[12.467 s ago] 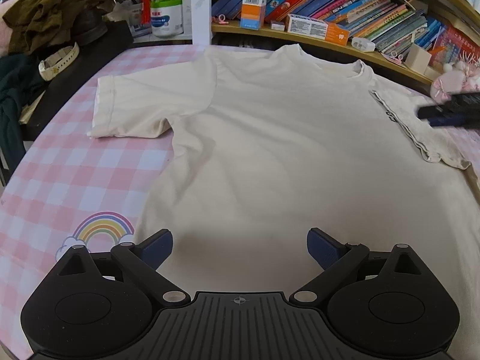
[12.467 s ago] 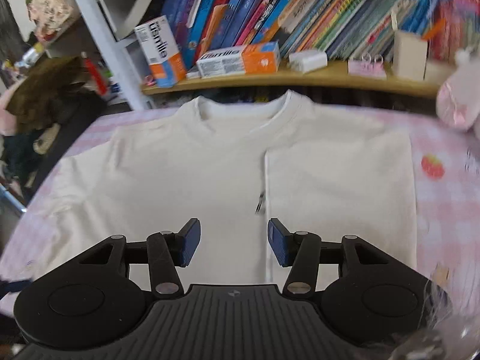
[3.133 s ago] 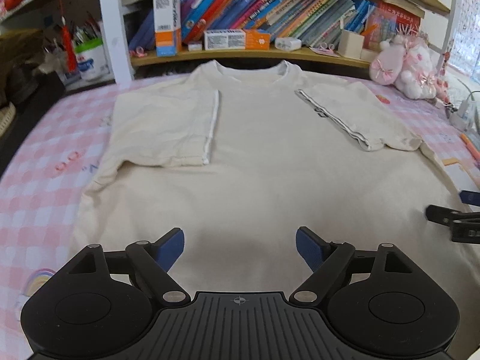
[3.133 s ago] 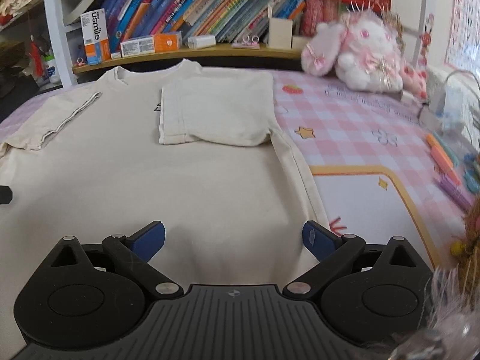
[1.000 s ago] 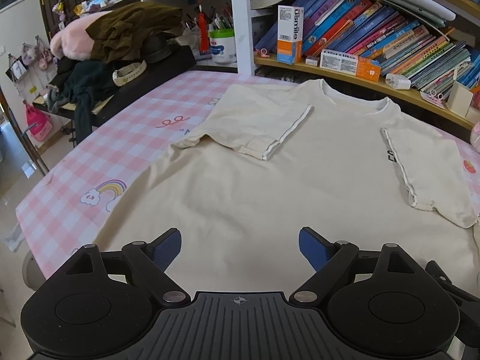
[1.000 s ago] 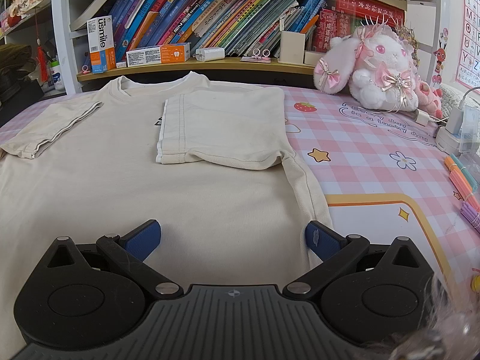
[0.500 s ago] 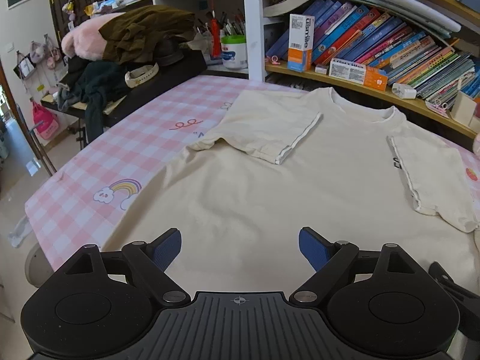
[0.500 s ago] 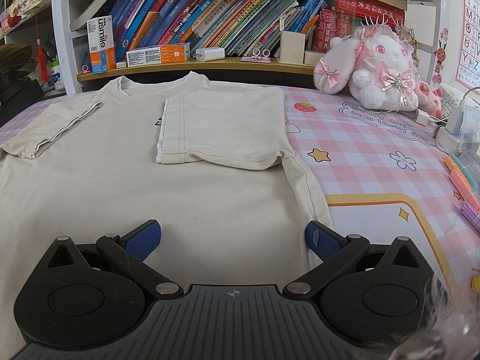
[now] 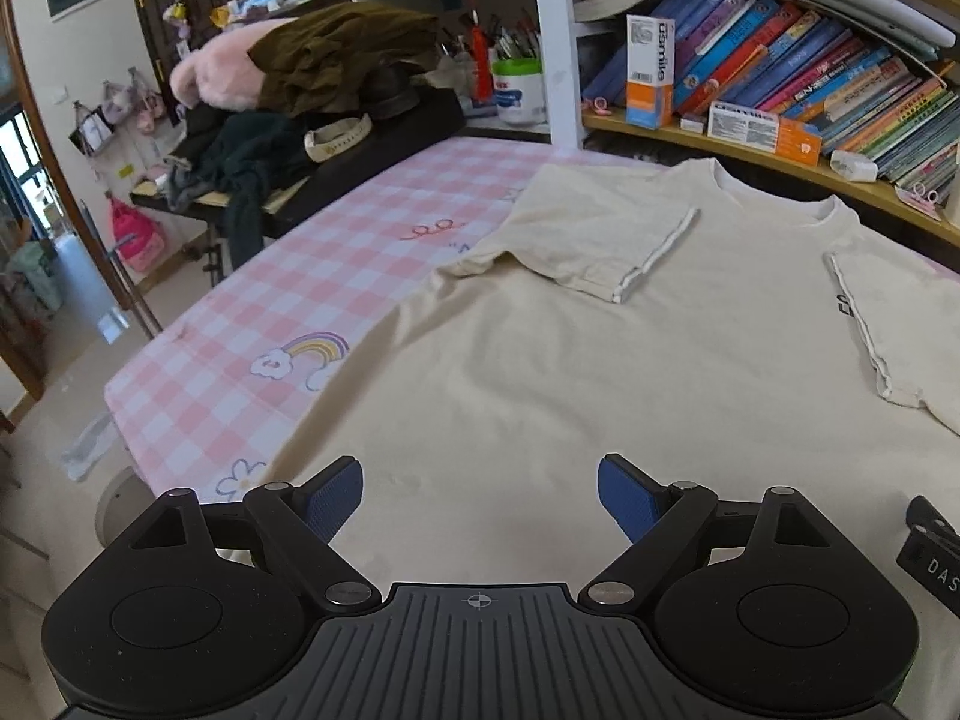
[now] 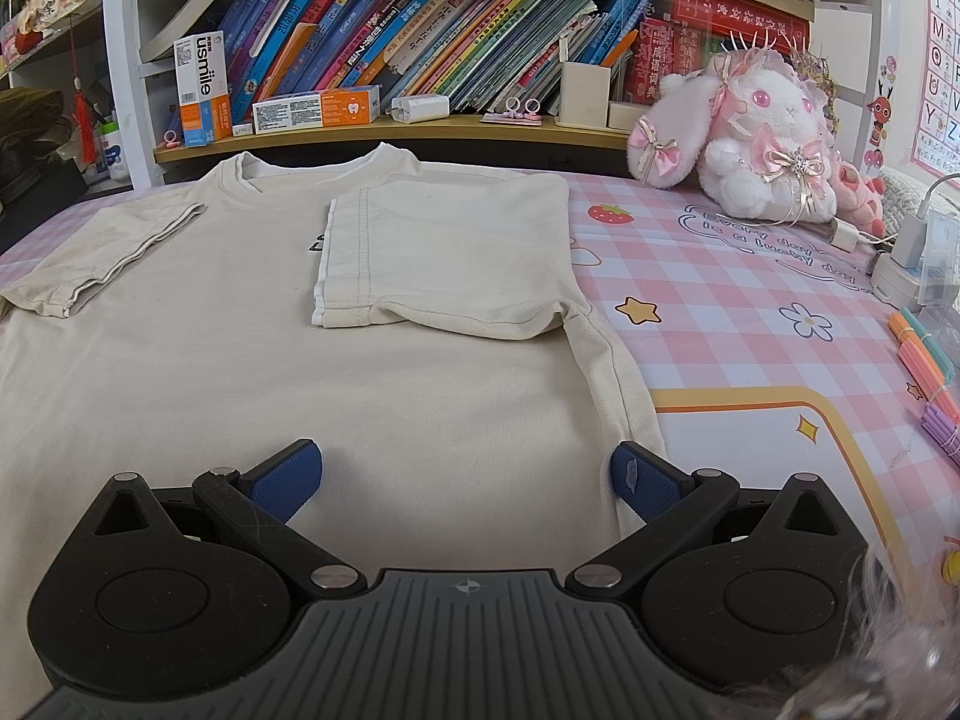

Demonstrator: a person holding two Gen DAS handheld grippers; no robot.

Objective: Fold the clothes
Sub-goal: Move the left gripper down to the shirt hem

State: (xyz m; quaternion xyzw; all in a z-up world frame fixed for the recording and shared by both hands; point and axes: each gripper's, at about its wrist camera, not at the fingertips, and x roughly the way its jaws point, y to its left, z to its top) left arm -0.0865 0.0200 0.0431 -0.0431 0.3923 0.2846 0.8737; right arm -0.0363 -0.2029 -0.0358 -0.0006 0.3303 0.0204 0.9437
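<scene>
A cream T-shirt (image 9: 600, 372) lies flat on the counter (image 9: 288, 294), which wears a pink-and-white checked cloth, with the collar toward the bookshelf (image 10: 420, 126) at the back. Both short sleeves are folded inward onto the chest — the left sleeve (image 9: 606, 240) and the right sleeve (image 10: 444, 258) each lie flat with their hems facing the middle. The left gripper (image 9: 480, 495) hangs over the lower part of the shirt near its left edge, jaws spread wide with nothing between them. The right gripper (image 10: 465, 471) sits over the lower right side of the shirt, also wide and empty — its right finger (image 10: 645, 477) is just at the shirt's side seam. A plush rabbit (image 10: 756, 138) sits on the counter to the right.
</scene>
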